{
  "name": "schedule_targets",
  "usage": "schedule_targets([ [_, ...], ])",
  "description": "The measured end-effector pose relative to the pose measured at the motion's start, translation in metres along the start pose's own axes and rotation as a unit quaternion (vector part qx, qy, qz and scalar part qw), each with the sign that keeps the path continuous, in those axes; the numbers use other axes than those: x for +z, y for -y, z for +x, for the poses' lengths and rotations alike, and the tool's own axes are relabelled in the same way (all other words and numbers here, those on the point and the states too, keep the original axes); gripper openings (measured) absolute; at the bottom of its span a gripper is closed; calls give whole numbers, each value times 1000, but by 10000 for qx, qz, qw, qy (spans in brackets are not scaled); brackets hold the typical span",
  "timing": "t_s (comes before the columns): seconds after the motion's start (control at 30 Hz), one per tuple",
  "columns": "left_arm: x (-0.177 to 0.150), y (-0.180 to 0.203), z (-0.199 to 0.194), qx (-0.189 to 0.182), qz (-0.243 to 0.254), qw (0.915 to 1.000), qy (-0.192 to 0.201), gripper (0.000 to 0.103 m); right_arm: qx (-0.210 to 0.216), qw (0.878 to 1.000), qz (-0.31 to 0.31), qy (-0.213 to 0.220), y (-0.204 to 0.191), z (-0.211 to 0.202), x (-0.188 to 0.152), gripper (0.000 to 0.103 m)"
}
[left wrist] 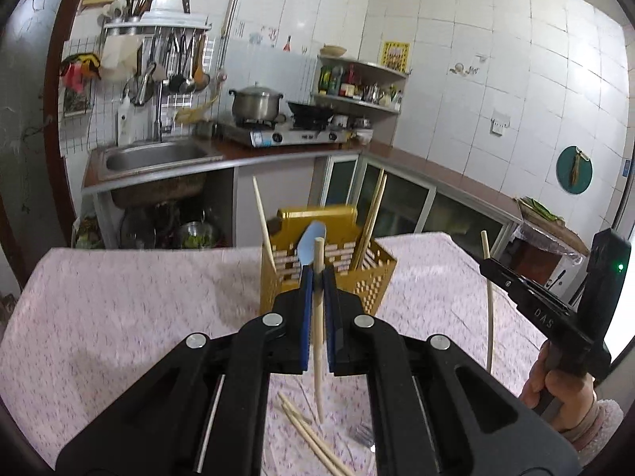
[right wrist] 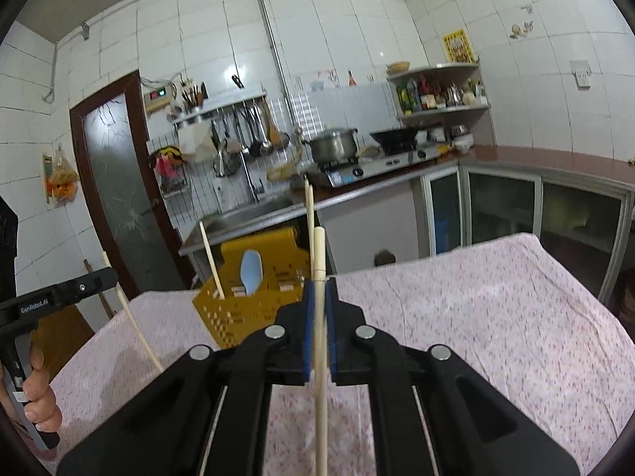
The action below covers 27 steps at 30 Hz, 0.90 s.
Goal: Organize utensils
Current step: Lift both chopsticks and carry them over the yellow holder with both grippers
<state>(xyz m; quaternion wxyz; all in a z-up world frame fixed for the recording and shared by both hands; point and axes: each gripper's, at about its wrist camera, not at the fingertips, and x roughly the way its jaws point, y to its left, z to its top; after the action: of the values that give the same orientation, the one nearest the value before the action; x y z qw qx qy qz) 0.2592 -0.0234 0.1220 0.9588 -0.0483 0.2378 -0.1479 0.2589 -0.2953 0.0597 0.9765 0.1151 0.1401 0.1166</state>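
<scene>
Left wrist view, read left to right: the pink floral surface (left wrist: 131,317) runs across the foreground; at centre the left tool (left wrist: 317,277) has its blue pads pressed together on one pale chopstick (left wrist: 318,349), held near its thick end with the thin end hanging down toward the loose chopsticks (left wrist: 305,432) lying on the cloth. Directly beyond stands the yellow utensil basket (left wrist: 369,277), already holding a blue spoon (left wrist: 311,244) and several upright chopsticks. At far right the right tool (left wrist: 490,267) pinches a second chopstick (left wrist: 491,317), a hand (left wrist: 551,384) gripping its handle. Right wrist view confirms this: the left tool (right wrist: 113,277) at the left edge carries its stick slanting down, the basket (right wrist: 254,301) sits left of centre near the surface's far edge, and the right tool (right wrist: 320,289) is clamped on its chopstick (right wrist: 320,357), which stands nearly vertical. Judgement: the step in hand is carrying both sticks to the basket. To do it well, bring each stick upright above an open compartment, thin end down, clear of the standing sticks and the rim, lower it inside, then release one tool at a time. A slanted entry risks catching the lattice wall or tipping the light basket.
</scene>
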Motion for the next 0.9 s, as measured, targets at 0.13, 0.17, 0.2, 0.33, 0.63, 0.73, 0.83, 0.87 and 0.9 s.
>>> schedule_targets([
  [0.13, 12, 2, 2, -50, 89, 9999, 85, 4, 134, 9999, 53, 70, 1, 6, 7, 6],
  [0.17, 15, 2, 2, -63, 92, 9999, 85, 4, 172, 9998, 83, 61, 1, 8, 8, 6],
  [0.2, 16, 2, 2, -78, 91, 9999, 82, 4, 177, 9998, 88, 47, 1, 9, 8, 6],
  [0.33, 25, 1, 2, -125, 82, 9999, 48, 4, 152, 9999, 40, 47, 1, 17, 9, 6],
  [0.63, 47, -2, -4, -60, 207, 9996, 170, 4, 142, 9996, -7, 254, -7, 32, 29, 6],
  [0.73, 68, -3, -10, -80, 220, 9992, 321, 4, 102, 9985, -69, 536, -16, 40, 51, 6],
  [0.83, 91, -2, -15, -37, 285, 9981, 545, 4, 218, 9955, -80, 918, -25, 47, 75, 6],
  [0.87, 99, -1, -16, 19, 333, 9973, 656, 4, 244, 9944, -82, 1027, -27, 49, 79, 6],
  [0.9, 105, 0, -15, 48, 357, 9969, 696, 4, 262, 9928, -92, 1168, -30, 53, 86, 6],
])
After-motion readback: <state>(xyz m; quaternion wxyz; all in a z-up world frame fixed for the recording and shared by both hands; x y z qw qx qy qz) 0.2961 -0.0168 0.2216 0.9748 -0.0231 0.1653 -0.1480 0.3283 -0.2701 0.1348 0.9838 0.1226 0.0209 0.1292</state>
